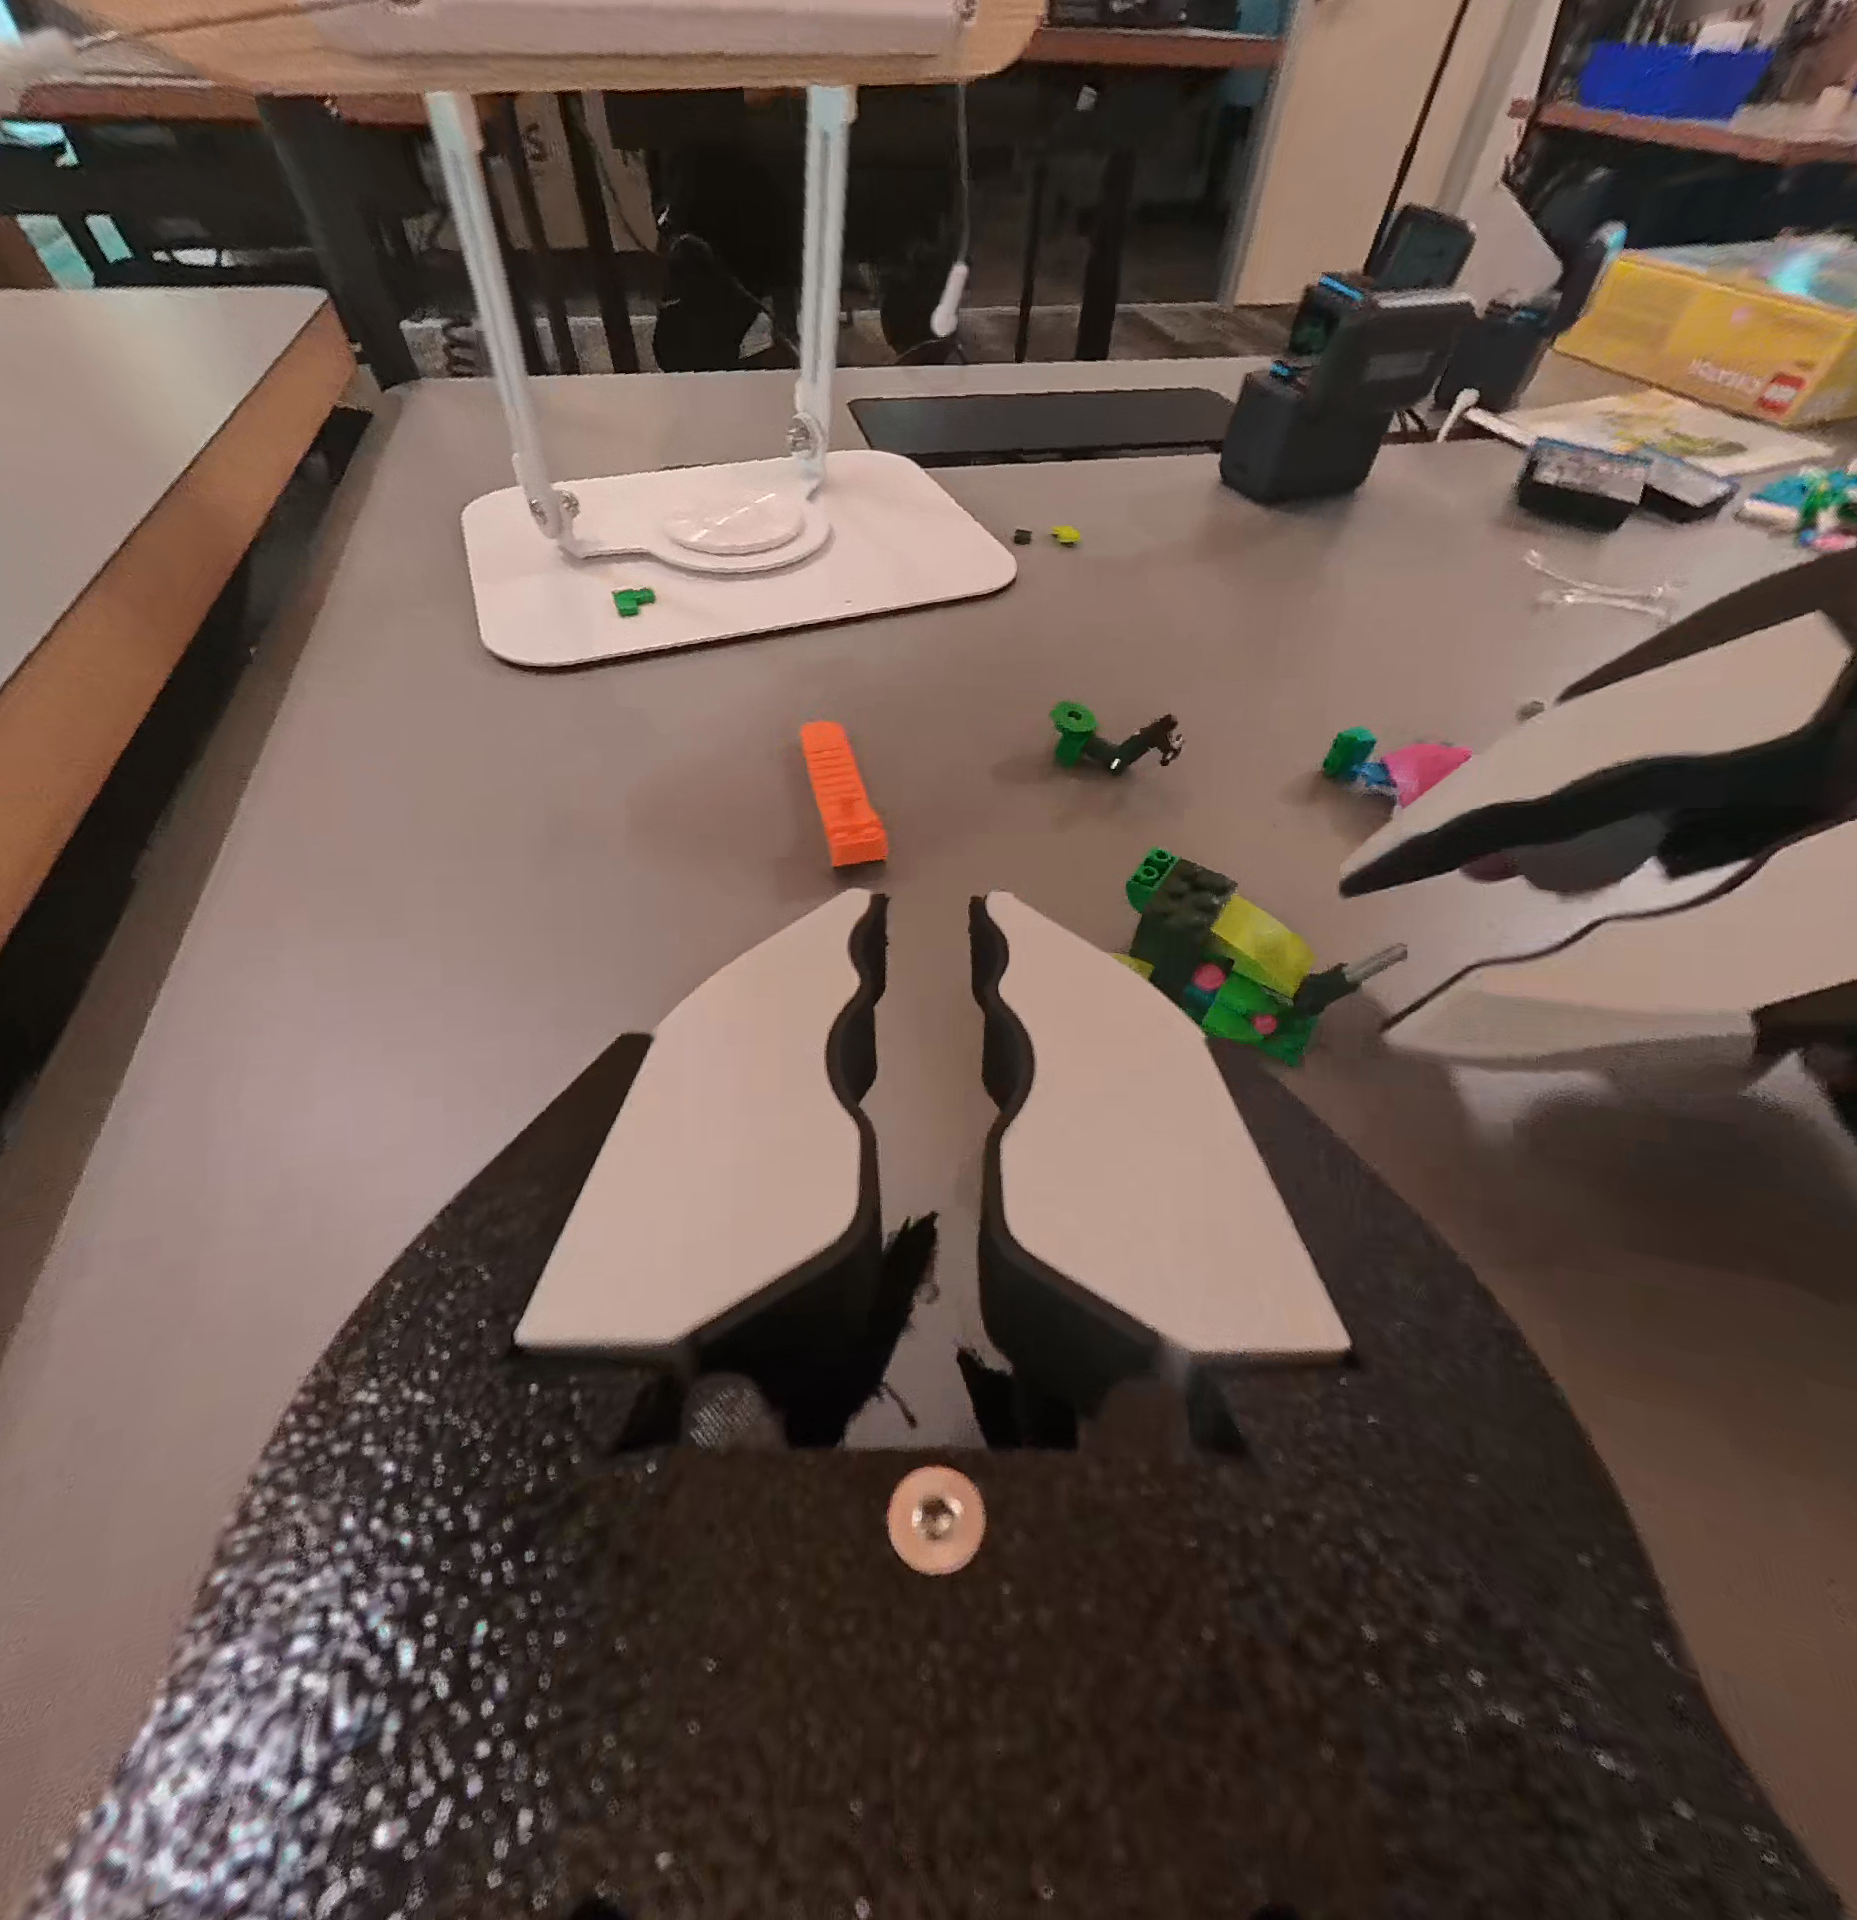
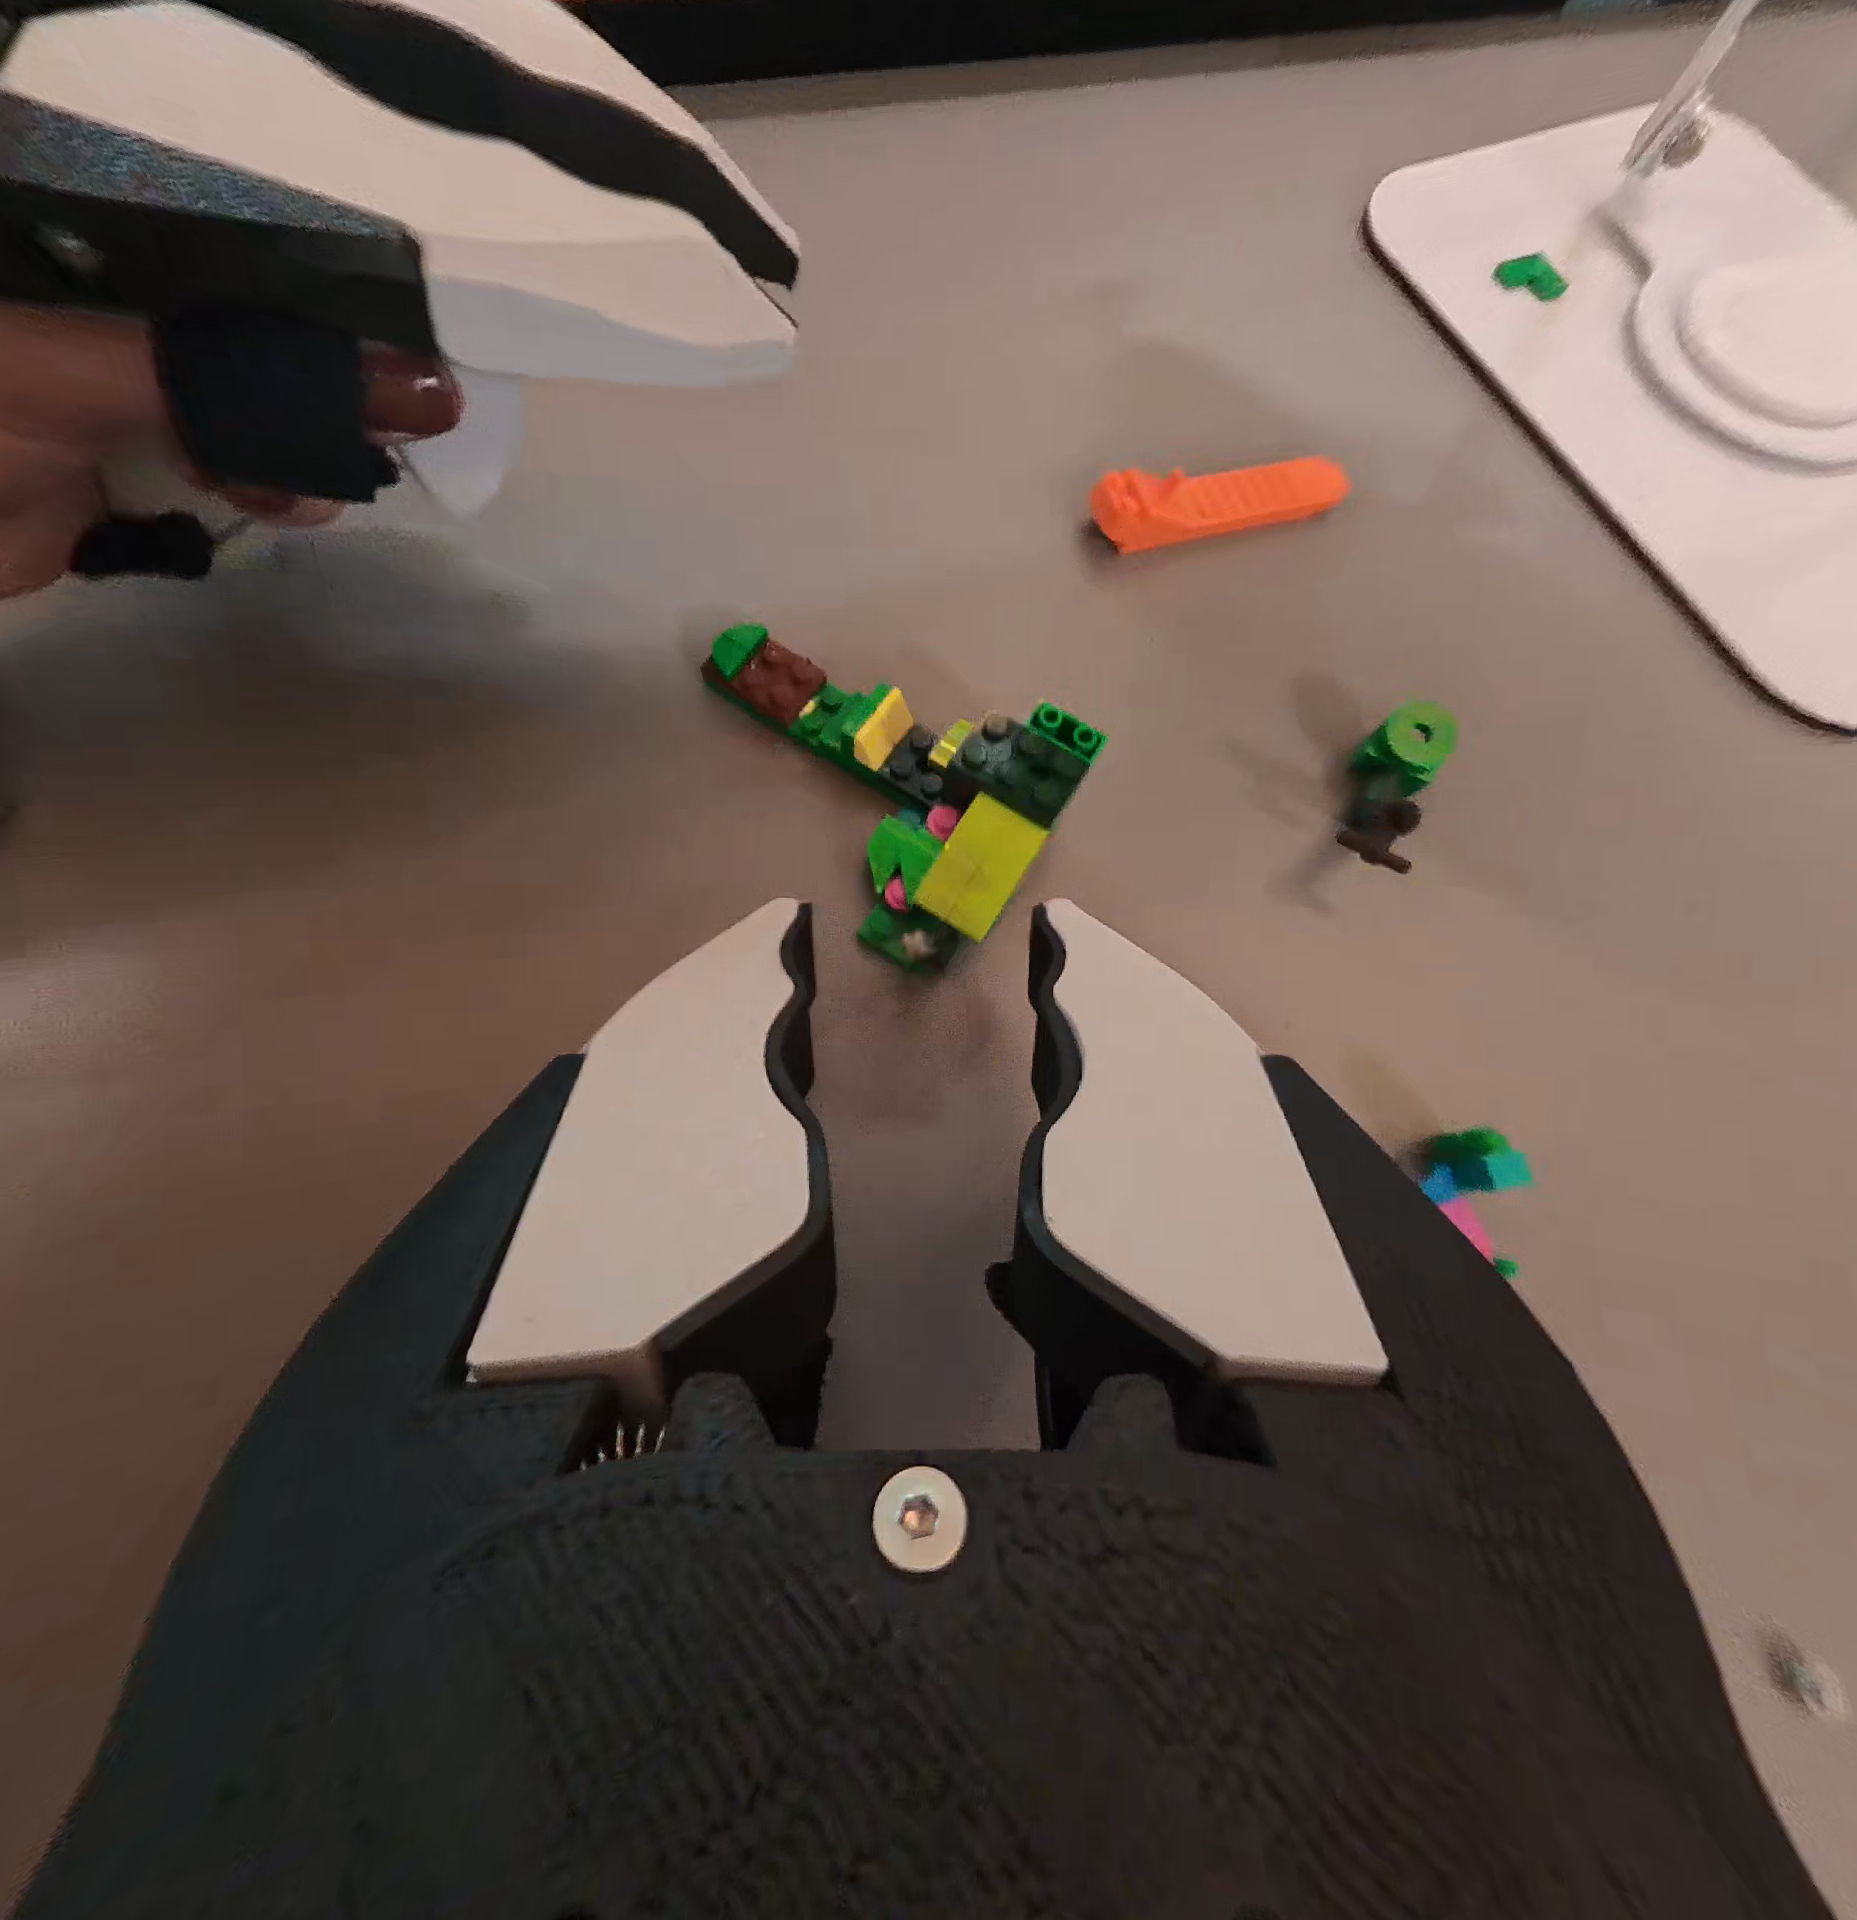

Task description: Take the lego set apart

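The lego set is a green, dark green and yellow model lying on the grey table; it also shows in the left wrist view. My right gripper is open, and the model's near end sits right at its fingertips, not gripped. In the left wrist view the right gripper comes in from the right, beside the model. My left gripper is empty with a narrow gap between its fingers, left of the model. It hovers at top left in the right wrist view.
An orange brick separator lies beyond the left gripper. A green round piece with a dark part, a pink, blue and green cluster and a white stand base holding a green piece lie farther off. Black devices and a yellow box stand at back right. Spacing between my two grippers at the tips: around 11 cm.
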Available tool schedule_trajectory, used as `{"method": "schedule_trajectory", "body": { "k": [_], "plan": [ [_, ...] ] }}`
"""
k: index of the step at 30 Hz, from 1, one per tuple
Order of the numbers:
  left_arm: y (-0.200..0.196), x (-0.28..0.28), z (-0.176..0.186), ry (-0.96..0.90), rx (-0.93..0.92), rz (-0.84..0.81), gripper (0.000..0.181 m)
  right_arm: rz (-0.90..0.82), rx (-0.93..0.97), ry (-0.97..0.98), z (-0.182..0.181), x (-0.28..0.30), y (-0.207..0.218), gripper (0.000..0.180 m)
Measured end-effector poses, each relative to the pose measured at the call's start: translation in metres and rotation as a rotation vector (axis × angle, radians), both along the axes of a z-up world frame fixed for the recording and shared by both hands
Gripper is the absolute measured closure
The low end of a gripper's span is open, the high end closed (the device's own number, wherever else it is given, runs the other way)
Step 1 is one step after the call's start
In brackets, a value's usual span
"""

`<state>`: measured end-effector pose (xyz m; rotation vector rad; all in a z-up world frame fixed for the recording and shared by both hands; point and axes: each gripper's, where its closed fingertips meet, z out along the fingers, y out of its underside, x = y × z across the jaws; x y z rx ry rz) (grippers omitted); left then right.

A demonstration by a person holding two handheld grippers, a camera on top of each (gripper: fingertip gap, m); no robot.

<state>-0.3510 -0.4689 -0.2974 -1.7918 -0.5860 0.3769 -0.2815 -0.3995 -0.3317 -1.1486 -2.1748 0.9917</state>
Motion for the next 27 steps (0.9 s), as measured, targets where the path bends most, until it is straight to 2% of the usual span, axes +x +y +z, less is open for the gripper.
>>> {"method": "schedule_trajectory", "body": {
  "k": [4, 8, 11, 15, 17, 19, 22, 25, 27],
  "plan": [
    [-0.005, -0.004, 0.001, -0.062, 0.077, 0.005, 0.165, -0.052, -0.003, -0.036, -0.01, -0.017, -0.005, 0.135],
    [0.002, 0.005, 0.0, -0.065, 0.066, -0.084, 0.159, -0.106, 0.05, -0.105, -0.02, -0.024, -0.006, 0.137],
    [0.005, 0.021, -0.012, -0.056, -0.075, -0.206, 0.142, -0.12, 0.056, -0.146, -0.027, -0.026, -0.006, 0.145],
    [0.001, 0.033, -0.042, 0.011, -0.351, -0.275, 0.128, -0.091, 0.05, -0.1, -0.022, -0.025, -0.006, 0.145],
    [0.003, 0.034, -0.054, 0.072, -0.465, -0.282, 0.13, -0.077, 0.018, -0.054, -0.014, -0.024, -0.008, 0.146],
    [0.012, 0.038, -0.054, 0.148, -0.485, -0.305, 0.136, -0.061, -0.029, -0.015, -0.004, -0.021, -0.01, 0.146],
    [0.017, 0.033, -0.047, 0.275, -0.514, -0.264, 0.162, -0.049, -0.064, 0.012, 0.004, -0.017, -0.008, 0.146],
    [0.023, 0.033, -0.04, 0.339, -0.483, -0.255, 0.161, -0.064, -0.08, 0.02, 0.006, -0.015, -0.004, 0.146],
    [0.026, 0.033, -0.035, 0.376, -0.468, -0.242, 0.152, -0.064, -0.093, 0.014, 0.008, -0.014, -0.003, 0.146]
  ]
}}
